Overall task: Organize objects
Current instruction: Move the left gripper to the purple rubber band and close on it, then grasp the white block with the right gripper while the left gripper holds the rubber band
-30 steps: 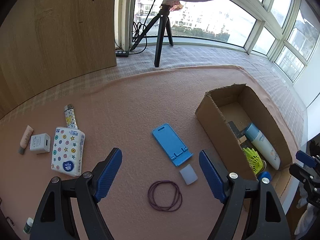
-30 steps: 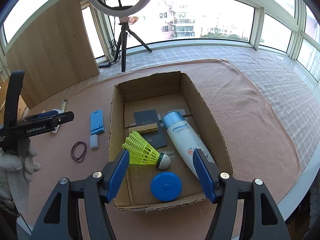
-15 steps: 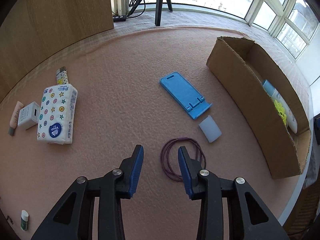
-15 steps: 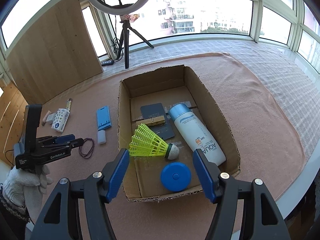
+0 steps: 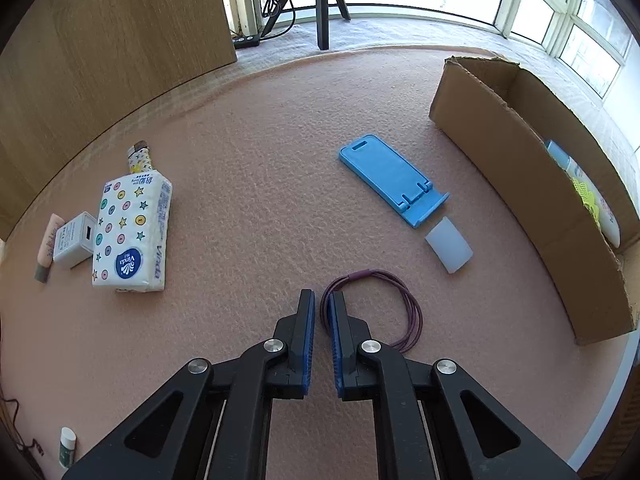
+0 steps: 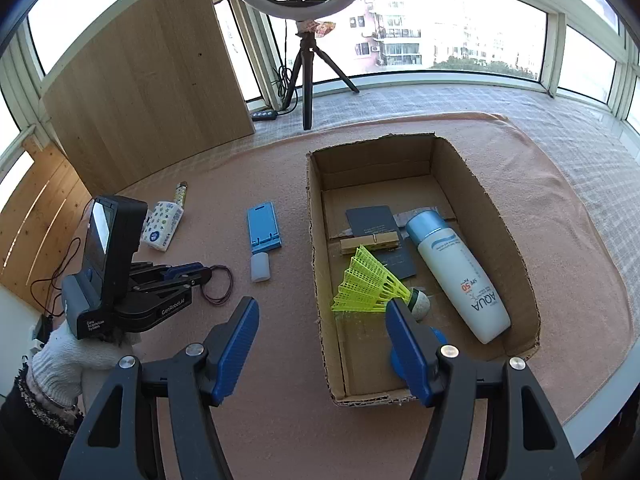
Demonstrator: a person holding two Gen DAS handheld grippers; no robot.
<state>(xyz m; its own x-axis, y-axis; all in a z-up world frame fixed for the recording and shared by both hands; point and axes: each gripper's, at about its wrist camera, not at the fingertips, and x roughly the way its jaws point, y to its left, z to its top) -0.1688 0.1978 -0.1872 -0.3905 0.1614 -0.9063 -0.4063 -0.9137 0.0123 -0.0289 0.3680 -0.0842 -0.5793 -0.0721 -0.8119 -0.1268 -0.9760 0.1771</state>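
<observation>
Left gripper (image 5: 322, 300) pinches the purple hair-tie loop (image 5: 400, 312). Only the right view shows right gripper (image 6: 322, 312) spread above the cardboard box (image 6: 314, 240).

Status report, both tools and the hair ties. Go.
Left tool pinched on hair ties, ties on mat. Right tool open, empty, over box. Nothing blocking.

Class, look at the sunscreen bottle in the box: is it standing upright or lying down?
Lying down. The bottle rests on its side on the box floor, cap toward the far wall.
</observation>
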